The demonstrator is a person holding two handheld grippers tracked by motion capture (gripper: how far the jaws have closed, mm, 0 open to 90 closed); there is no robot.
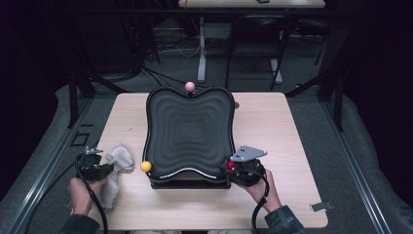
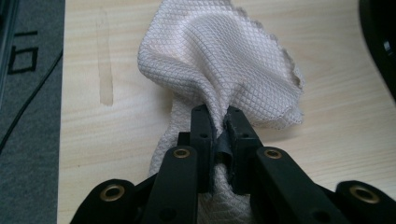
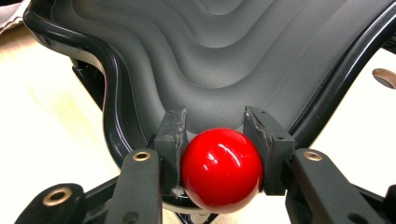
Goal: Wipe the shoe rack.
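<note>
Cloth (image 2: pixel 219 70) is pinched in the closed left gripper (image 2: pixel 217 123), red ball (image 3: pixel 222 169) clamped by the right gripper (image 3: pixel 219 128) at the tray (image 1: pixel 187 129) corner; wiping not begun, I judge.

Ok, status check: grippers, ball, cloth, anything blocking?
Left gripper shut on cloth. Right gripper shut on red ball at black tray near corner. Nothing in the way.

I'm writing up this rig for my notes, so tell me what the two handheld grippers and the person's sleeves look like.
Both are black two-jaw grippers with brass-coloured rivets at the linkage joints: the left gripper and the right gripper. Each trails a black cable. A grey three-cornered plate tops the right one, and a smaller grey plate sits on the left. The fingertips carry worn grey pads. The person's sleeves look dark grey-green.
</note>
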